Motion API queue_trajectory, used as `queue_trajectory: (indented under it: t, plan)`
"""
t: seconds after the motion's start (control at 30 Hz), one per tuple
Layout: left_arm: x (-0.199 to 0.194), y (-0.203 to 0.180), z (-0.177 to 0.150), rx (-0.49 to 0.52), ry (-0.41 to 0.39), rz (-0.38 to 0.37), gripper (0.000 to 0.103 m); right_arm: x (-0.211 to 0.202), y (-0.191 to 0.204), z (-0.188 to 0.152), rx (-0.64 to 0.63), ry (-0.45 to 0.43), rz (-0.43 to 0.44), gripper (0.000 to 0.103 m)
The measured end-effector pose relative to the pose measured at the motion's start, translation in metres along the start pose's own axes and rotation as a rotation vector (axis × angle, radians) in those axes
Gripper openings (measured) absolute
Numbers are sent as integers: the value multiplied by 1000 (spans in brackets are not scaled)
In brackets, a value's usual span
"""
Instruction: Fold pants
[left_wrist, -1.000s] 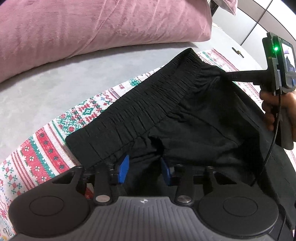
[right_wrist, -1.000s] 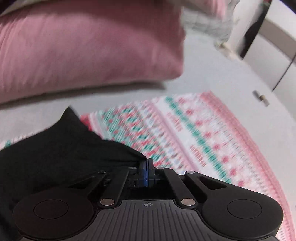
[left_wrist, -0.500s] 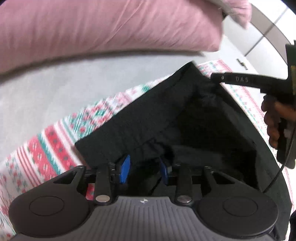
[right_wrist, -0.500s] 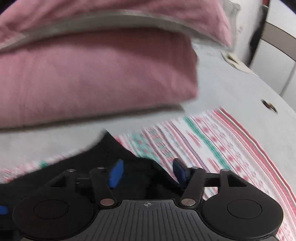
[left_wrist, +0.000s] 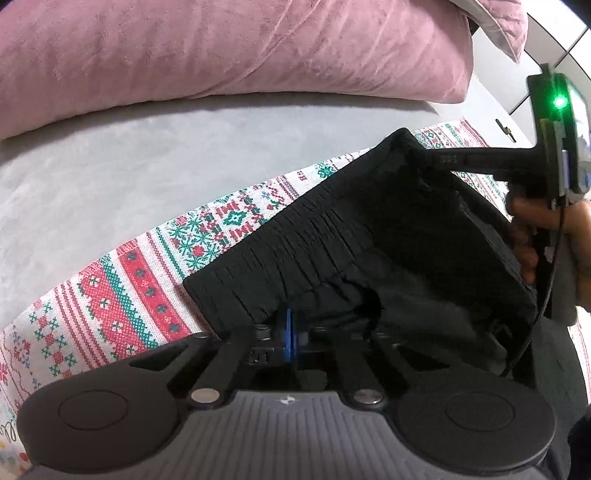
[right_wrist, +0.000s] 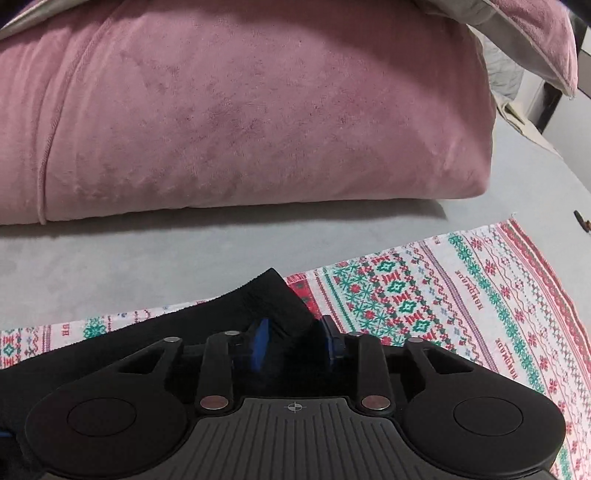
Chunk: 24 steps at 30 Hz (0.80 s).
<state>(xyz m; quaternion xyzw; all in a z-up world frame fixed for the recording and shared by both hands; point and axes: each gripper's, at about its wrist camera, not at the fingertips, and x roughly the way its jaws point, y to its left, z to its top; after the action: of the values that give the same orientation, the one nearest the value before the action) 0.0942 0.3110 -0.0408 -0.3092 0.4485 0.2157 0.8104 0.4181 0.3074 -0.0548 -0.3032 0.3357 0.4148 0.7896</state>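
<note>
We see the black gathered-waist fabric pants (left_wrist: 332, 243) lying on the red, green and white knit-pattern cloth (left_wrist: 122, 295), our left gripper (left_wrist: 290, 338) pinched closed on the waistband at six o'clock, our right gripper (right_wrist: 295, 341) part-open astride the corner, the pink plush pillow (right_wrist: 240, 110) at twelve.

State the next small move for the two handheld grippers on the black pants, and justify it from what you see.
Probably close the right gripper on the black elastic-waist pants. Its blue pads stand apart around the waistband corner, while the left gripper is already pinched shut on the other end. Both ends held, the waistband can be lifted off the patterned red-and-green cloth.
</note>
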Motion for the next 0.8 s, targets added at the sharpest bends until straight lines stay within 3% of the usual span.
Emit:
queue_trajectory:
  t: [0.1, 0.23, 0.6, 0.8]
  plan:
    - [2, -3, 4, -11, 3, 0, 32, -13, 5, 3, -11, -26, -49, 10]
    - [4, -3, 4, -12, 2, -1, 32, -45, 14, 4, 3, -111, -73, 9]
    - [0, 3, 8, -31, 8, -20, 32, -124, 35, -8, -6, -210, -71, 8]
    - [-2, -2, 3, -18, -2, -7, 32, -127, 41, -13, -39, -168, -111, 7]
